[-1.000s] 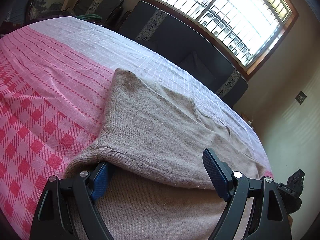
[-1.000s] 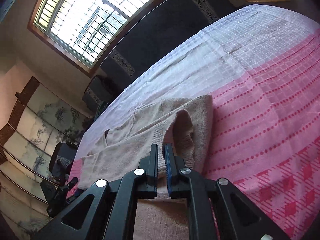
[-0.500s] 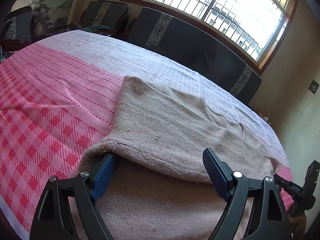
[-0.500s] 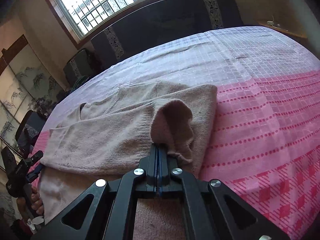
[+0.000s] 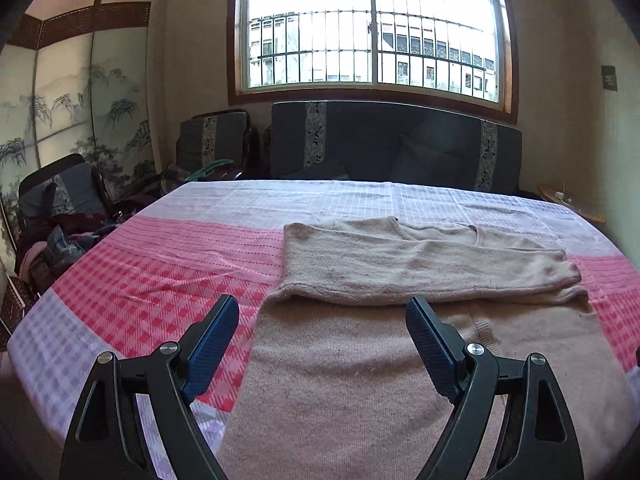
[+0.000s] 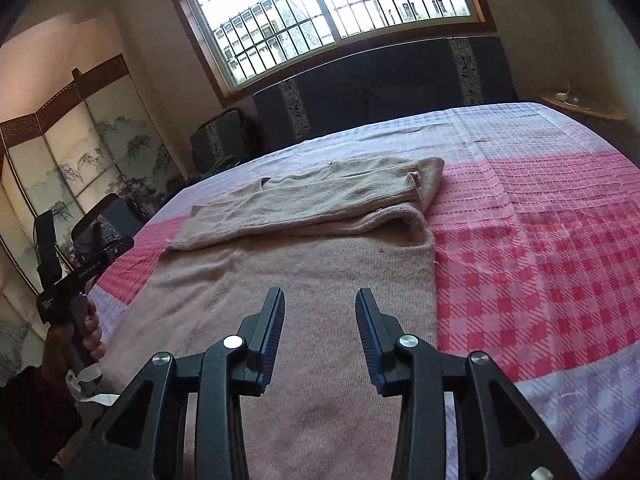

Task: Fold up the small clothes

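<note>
Sweater (image 5: pixel 360 360) is what you are folding. It is a soft beige knit and it lies flat on the pink and white checked cloth (image 5: pixel 160 280) that covers the desk. Its sleeves (image 5: pixel 420 268) are folded across the chest, one on top of the other, and they make a long thick band from side to side. The lower part spreads out smooth toward you, with little bits of fluff on it. The right edge (image 6: pixel 430 216) curls up a bit where the fold ends.

Your left gripper (image 5: pixel 322 340) hangs over the lower part with its jaws wide and nothing in them. Your right gripper (image 6: pixel 320 312) is also over the lower part. Its jaws are opening, and nothing is between them. Your left hand (image 6: pixel 86 332) shows at the side, holding its handle.
</note>
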A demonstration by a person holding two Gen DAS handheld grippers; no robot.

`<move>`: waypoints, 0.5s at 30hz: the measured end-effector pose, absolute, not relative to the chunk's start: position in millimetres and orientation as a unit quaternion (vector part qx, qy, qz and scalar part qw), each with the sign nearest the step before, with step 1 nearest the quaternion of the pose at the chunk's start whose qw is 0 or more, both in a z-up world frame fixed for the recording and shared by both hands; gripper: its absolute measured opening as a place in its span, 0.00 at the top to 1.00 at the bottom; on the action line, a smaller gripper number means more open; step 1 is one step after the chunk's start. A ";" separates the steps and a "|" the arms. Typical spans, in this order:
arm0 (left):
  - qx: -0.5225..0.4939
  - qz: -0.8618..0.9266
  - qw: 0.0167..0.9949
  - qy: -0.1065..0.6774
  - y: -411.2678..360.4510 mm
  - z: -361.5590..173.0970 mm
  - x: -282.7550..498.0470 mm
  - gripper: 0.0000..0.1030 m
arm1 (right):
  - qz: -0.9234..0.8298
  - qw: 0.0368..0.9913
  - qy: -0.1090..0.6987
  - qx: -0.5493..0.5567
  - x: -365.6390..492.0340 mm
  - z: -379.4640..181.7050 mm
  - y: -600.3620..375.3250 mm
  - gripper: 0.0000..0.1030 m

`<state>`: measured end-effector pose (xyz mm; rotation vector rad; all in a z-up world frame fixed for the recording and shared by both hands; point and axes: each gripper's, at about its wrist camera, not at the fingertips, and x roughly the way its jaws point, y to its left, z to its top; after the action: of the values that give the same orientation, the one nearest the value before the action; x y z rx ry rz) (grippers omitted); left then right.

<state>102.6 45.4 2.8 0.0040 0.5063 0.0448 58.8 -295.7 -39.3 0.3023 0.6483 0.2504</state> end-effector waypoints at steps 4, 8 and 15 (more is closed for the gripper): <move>0.033 0.016 0.970 0.239 32.9 7.7 77.5 0.17 | 0.115 0.935 0.302 0.150 11.8 -41.6 -298.2 0.64; 0.058 0.010 0.972 0.227 21.7 12.4 56.9 0.16 | 0.103 0.935 0.302 0.154 -16.5 -45.6 -306.7 0.58; 0.070 0.008 0.969 0.237 26.9 8.4 31.1 0.15 | 0.085 0.925 0.326 0.174 -37.4 -65.3 -320.5 0.53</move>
<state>31.1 26.9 8.4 0.1414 0.4792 0.0157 -37.4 -320.5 -65.3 0.3574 0.6692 0.1745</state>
